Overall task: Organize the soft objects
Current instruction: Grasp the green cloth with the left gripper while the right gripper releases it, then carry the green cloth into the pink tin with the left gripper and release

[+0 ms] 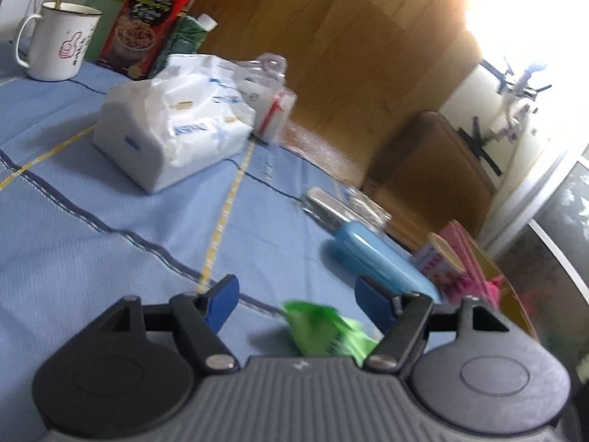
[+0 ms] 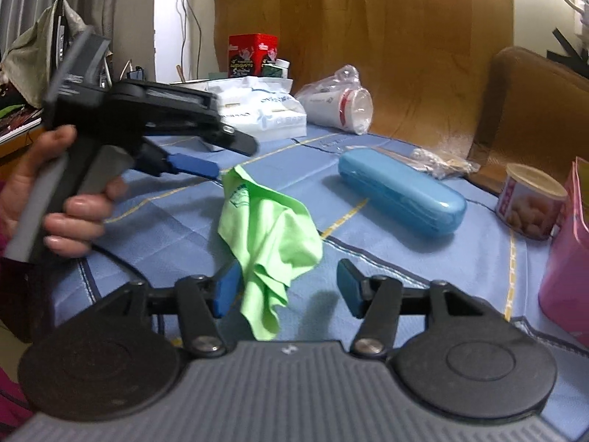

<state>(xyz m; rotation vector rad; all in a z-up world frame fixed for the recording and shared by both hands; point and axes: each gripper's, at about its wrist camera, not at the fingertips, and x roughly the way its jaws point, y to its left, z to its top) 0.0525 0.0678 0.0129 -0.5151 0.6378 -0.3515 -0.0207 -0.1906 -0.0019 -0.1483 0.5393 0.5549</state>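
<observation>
A light green cloth lies crumpled on the blue tablecloth, one corner raised. In the left wrist view the cloth sits low between the fingers. My left gripper is open; in the right wrist view its blue fingertip is beside the cloth's raised top corner, and whether they touch is unclear. My right gripper is open, hovering above the cloth's near end, its left finger next to the cloth.
A blue case lies right of the cloth. A white tissue pack, a bagged cup, a red box and a white mug stand farther back. A can and a pink box are at right.
</observation>
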